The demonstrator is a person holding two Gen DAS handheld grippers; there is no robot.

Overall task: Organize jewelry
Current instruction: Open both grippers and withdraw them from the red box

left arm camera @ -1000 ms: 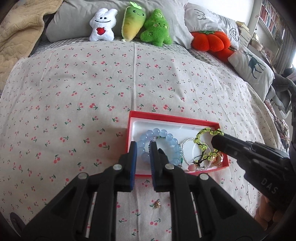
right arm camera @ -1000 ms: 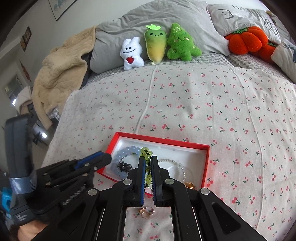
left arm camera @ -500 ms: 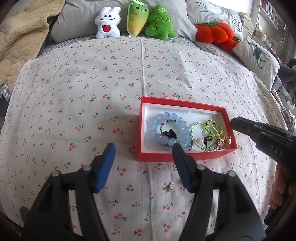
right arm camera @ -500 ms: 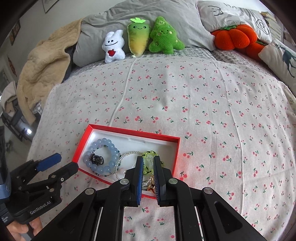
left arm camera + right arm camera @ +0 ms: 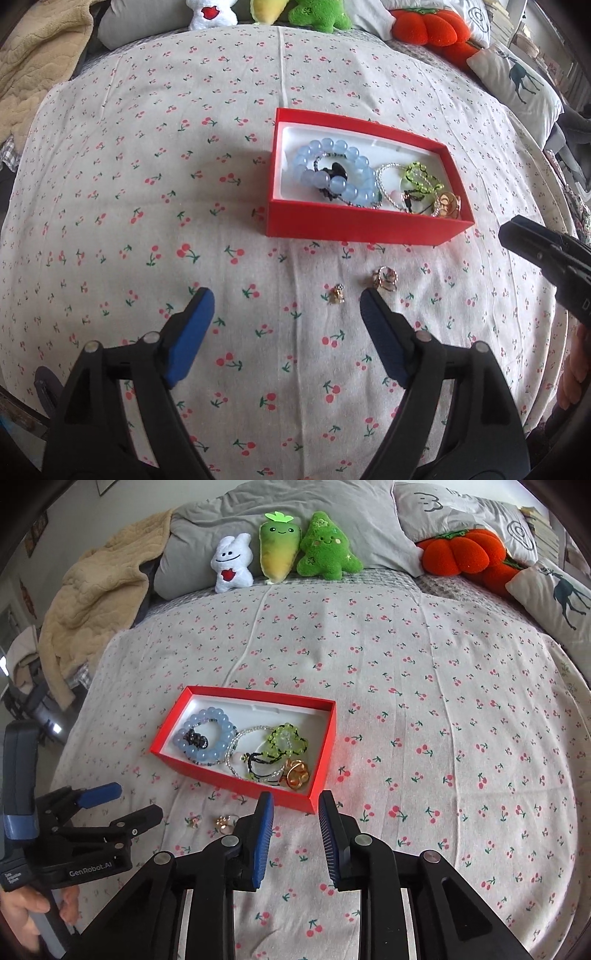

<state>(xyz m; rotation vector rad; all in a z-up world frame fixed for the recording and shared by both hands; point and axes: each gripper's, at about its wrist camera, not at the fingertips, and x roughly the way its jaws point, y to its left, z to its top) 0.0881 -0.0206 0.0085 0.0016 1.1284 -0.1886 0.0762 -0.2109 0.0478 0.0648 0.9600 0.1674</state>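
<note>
Cherry-print bedspread across the whole bed, with grey pillows and a beige blanket at the head. Along the pillows, a row of plush toys: white one, yellow-green one, green one, and orange pumpkin cushions further right. Mid-bed, a red box with white lining, open on top. Inside it, a pale blue bead bracelet at the left end, a thin silvery bracelet beside it, a yellow-green beaded one next, and a gold ring in the near right corner. Left gripper spread wide over bare cloth, jaws just opened, nothing between them. Right gripper partly parted near the box's near right corner, jaws just opening, empty too. On the cloth just in front of the box, two small gold pieces: a ring and, just left of it, a tinier trinket, both close to the left gripper's right finger.
</note>
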